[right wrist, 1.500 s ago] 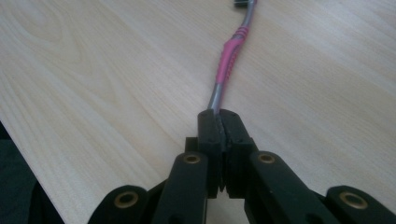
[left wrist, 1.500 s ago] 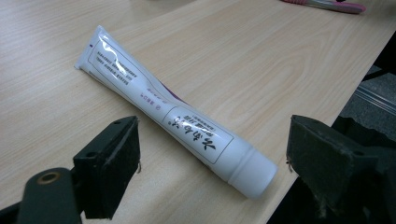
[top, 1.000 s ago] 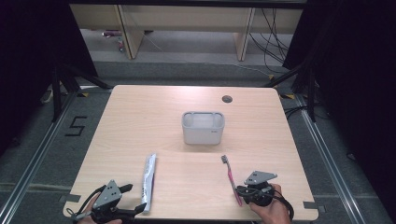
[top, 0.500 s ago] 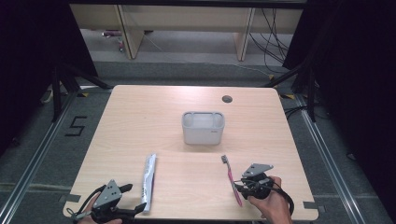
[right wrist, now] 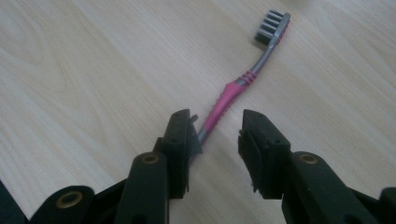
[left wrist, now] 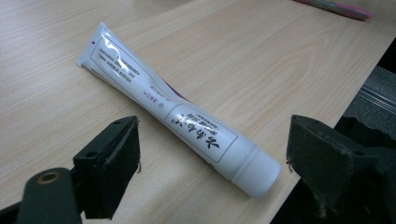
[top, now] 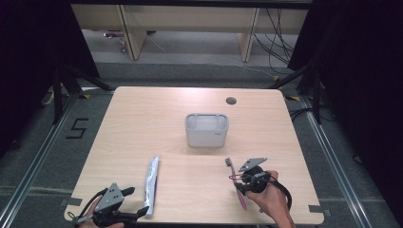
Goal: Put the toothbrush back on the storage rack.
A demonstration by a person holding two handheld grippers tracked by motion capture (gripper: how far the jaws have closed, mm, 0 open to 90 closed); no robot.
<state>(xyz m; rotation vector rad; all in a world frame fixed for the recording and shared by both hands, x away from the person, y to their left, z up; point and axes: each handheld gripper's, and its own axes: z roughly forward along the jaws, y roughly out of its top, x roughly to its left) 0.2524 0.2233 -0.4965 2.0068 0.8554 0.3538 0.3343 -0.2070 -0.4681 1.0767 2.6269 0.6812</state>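
Toothbrush [right wrist: 224,102] bristles show between the part-open, just-opened right hand-held gripper [right wrist: 217,140] jaws, unheld

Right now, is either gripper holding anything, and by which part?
Nothing held. Right gripper is open around the toothbrush handle; its jaws have just been opening. Left gripper is open around the toothpaste tube.

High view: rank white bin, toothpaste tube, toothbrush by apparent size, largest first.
1. White bin, clearly the bulkiest.
2. Toothpaste tube, long and slim.
3. Toothbrush, about as long as the tube but much thinner; the right tool covers part of it, so lengths are unsure.
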